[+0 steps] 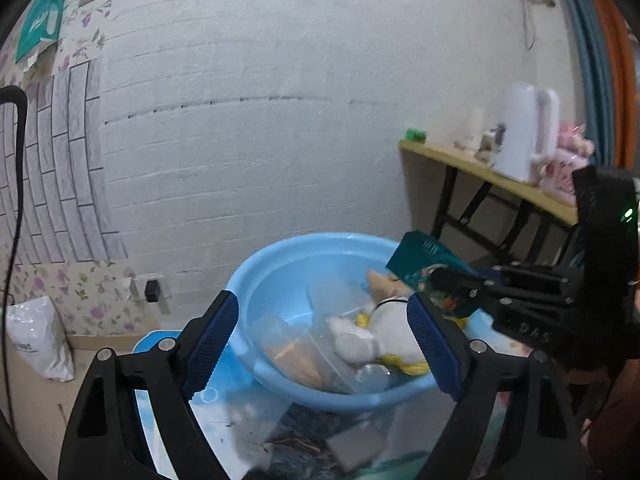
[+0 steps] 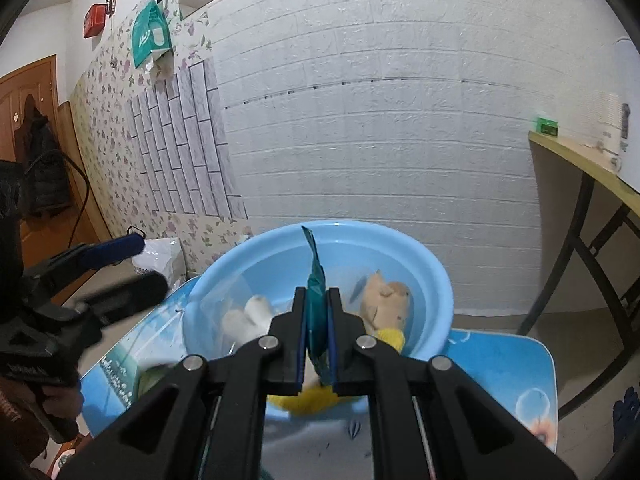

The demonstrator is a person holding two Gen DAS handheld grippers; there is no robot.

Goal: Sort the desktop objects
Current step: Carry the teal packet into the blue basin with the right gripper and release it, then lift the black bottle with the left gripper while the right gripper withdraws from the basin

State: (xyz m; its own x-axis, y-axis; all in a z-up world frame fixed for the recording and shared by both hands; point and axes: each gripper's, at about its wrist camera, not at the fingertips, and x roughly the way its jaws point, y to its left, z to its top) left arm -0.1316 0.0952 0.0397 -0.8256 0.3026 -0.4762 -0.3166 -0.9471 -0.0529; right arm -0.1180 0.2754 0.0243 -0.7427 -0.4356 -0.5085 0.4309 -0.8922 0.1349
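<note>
A light blue basin (image 1: 280,264) (image 2: 434,280) stands on a blue patterned tabletop (image 2: 500,368). In it lie a white plush toy (image 1: 384,332) (image 2: 246,316), a tan plush toy (image 2: 386,298), something yellow and clear plastic bags (image 1: 296,344). My right gripper (image 2: 316,336) (image 1: 448,284) is shut on a flat teal packet (image 2: 317,280) (image 1: 424,254), held upright on edge over the basin's near side. My left gripper (image 1: 322,340) (image 2: 132,270) is open in front of the basin, with nothing between its blue pads (image 1: 212,340).
A wooden folding table (image 1: 480,172) (image 2: 580,156) at the right carries a white kettle (image 1: 520,132), a green box (image 2: 547,125) and small items. A white plastic bag (image 1: 36,340) sits on the floor at the left. The white brick wall is close behind the basin.
</note>
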